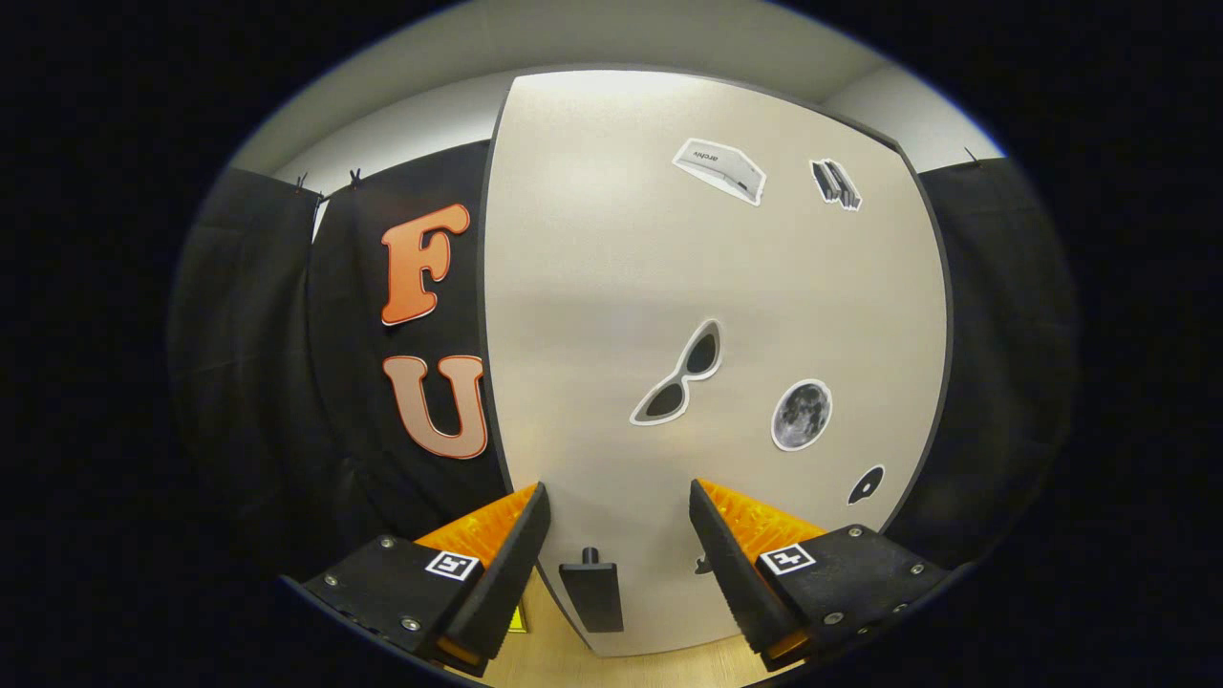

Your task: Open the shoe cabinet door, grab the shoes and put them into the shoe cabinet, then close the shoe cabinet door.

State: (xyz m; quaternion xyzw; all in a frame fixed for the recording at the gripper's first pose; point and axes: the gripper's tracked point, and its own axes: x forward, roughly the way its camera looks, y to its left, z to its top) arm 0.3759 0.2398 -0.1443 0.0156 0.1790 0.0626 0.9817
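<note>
Two fingers (pixel 619 497) I hold spread and released, empty, the shoe cabinet door (pixel 611 315) ahead, its dark handle (pixel 591 592) low between them.

The shoe cabinet door (pixel 592 315) is a pale, off-white panel with a dark edge, standing upright and shut just ahead of the hand-held gripper (pixel 619 511). Stickers dot its face. Its small dark handle (pixel 591 592) sits low, between the spread fingers, which touch neither it nor the door.
</note>
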